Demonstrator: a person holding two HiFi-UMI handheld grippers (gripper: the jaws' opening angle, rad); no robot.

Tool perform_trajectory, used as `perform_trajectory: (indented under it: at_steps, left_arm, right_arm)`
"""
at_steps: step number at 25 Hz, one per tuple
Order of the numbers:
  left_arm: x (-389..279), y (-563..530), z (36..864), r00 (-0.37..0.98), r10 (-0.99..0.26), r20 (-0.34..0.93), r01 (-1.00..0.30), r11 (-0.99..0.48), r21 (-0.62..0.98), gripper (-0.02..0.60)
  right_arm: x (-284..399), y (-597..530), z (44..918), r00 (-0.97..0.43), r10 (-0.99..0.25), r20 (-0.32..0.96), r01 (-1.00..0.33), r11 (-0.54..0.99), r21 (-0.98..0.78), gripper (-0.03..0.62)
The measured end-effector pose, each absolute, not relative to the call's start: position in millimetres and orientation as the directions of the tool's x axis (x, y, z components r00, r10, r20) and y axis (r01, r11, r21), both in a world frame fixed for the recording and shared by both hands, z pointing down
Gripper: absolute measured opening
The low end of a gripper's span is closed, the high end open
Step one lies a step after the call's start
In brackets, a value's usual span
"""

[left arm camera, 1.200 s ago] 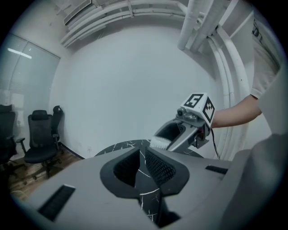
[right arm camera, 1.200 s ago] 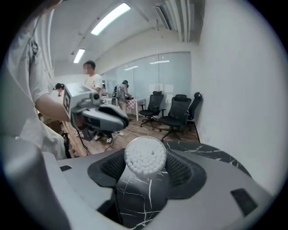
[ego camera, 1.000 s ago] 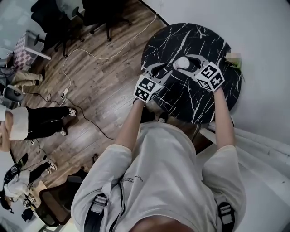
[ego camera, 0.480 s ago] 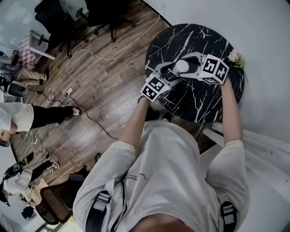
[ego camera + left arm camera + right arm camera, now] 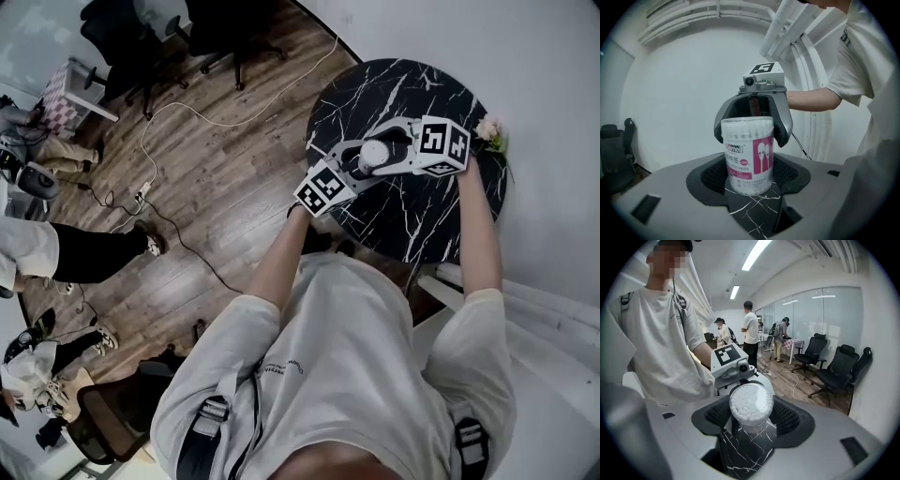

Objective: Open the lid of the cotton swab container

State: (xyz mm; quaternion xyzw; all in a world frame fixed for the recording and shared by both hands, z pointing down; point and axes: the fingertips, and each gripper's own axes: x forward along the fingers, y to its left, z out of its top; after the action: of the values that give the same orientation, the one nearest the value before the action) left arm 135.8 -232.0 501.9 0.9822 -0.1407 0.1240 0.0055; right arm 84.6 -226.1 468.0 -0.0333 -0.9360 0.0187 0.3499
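My left tongs have just been opening and now stand wide around the cotton swab container, which sits upright on the marble counter. My right tongs straddle its top, equally wide.

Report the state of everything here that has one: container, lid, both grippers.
cotton swab container: upright on the table, full of swabs.
lid: appears on, closed.
left gripper: open; jaws have just been opening, container between them, not clamped.
right gripper: jaws around the container's top; whether they press is unclear.
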Motion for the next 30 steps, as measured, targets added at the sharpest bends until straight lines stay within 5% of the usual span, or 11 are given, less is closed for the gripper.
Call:
perform_trajectory:
  at_steps: [4,8,19,30]
  left_arm:
    - [129.6,-244.0,499.3,0.912,-0.339,0.232,-0.342,-0.939,-0.029,0.275]
    - [120.1,-260.2,502.7,0.876,-0.411,0.252,-0.410,-0.910,-0.061,0.273]
    - [117.2,-267.7,504.1,0.838,-0.467,0.283,-0.467,-0.881,-0.073,0.272]
    - [114.2,-263.9,502.2,0.838,-0.469,0.280,-0.464,-0.881,-0.090,0.268]
  right_arm:
    - [78.6,-235.2,464.6,-0.801,-0.012,0.599,-0.052,0.997,-0.049,0.288]
    - [74.5,-249.7,462.8,-0.828,-0.237,0.509,-0.264,0.964,0.019,0.288]
    - [60.6,-267.3,450.5,-0.697,-0.634,0.335,-0.618,0.768,0.168,0.288]
    - [63.2,-268.1,452.4,-0.672,-0.661,0.334,-0.657,0.740,0.142,0.288]
